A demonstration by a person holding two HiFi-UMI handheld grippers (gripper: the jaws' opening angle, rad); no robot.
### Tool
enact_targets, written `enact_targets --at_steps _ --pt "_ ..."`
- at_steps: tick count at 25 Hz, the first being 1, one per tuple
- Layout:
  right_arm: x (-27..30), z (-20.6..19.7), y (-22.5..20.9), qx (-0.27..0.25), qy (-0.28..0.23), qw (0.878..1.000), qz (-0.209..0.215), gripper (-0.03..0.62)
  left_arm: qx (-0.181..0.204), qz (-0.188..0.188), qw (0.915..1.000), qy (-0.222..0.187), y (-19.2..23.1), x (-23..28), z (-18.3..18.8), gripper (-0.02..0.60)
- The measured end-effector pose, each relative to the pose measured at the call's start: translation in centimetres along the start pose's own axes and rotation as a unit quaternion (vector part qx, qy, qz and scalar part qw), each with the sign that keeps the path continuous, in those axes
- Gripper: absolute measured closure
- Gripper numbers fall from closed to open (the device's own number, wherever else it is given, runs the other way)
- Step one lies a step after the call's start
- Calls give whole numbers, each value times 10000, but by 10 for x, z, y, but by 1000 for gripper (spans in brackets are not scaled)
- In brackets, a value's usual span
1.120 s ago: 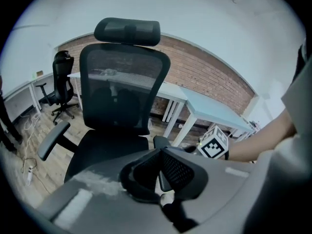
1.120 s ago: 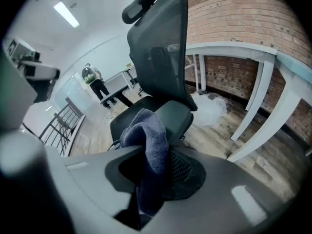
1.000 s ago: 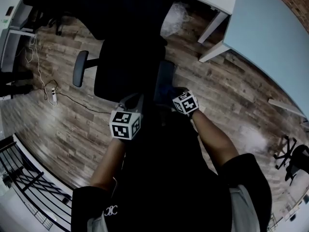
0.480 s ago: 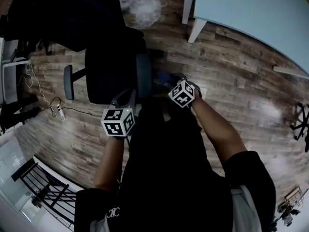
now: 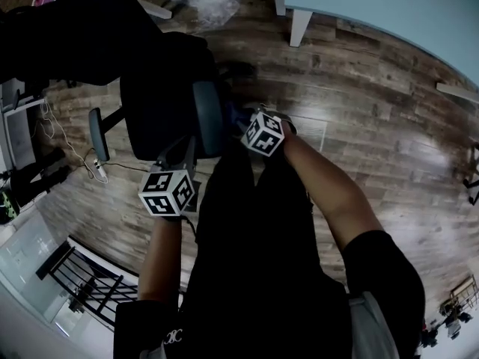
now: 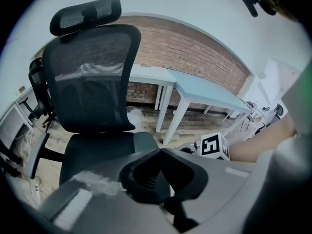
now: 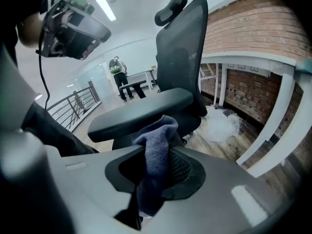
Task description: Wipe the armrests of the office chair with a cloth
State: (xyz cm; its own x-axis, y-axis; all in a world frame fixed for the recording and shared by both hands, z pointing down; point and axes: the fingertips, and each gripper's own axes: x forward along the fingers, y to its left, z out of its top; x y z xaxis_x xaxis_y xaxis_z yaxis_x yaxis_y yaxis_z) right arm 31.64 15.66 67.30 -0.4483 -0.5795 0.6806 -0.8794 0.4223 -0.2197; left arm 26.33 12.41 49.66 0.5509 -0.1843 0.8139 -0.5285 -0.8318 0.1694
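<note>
The head view is running dim and underexposed, with the office chair (image 5: pixel 161 103) sinking into near-black at upper left while pale glare is shining off the wood floor (image 5: pixel 423 152) at right. Both gripper views are coming out brighter. A ceiling light strip (image 7: pixel 106 8) is glowing at upper left of the right one, straight lines are bowing and corners are darkening toward the edges, and the cloth (image 7: pixel 156 150) is softening out of focus at lower centre.

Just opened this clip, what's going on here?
A person stands over a black mesh office chair with a tool in each hand. The right tool is shut on a blue-grey cloth, which is bunched right beside the chair's nearer dark padded armrest. Whether the cloth touches the pad is unclear. The left tool is shut and empty, held in front of the chair.
</note>
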Motion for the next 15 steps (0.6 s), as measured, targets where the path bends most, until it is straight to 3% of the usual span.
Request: enact_targets --at_steps 6,10,15 --pt "30 26 -15 16 -465 9989 7 510 -139 159 9997 97 17 2 -16 575" --pt "45 35 -32 11 -532 9986 -74 511 -274 211 9993 148 27 3 -27 575" --pt "69 30 -54 390 -467 9981 -32 511 -401 265 9988 135 44 4 -32 575"
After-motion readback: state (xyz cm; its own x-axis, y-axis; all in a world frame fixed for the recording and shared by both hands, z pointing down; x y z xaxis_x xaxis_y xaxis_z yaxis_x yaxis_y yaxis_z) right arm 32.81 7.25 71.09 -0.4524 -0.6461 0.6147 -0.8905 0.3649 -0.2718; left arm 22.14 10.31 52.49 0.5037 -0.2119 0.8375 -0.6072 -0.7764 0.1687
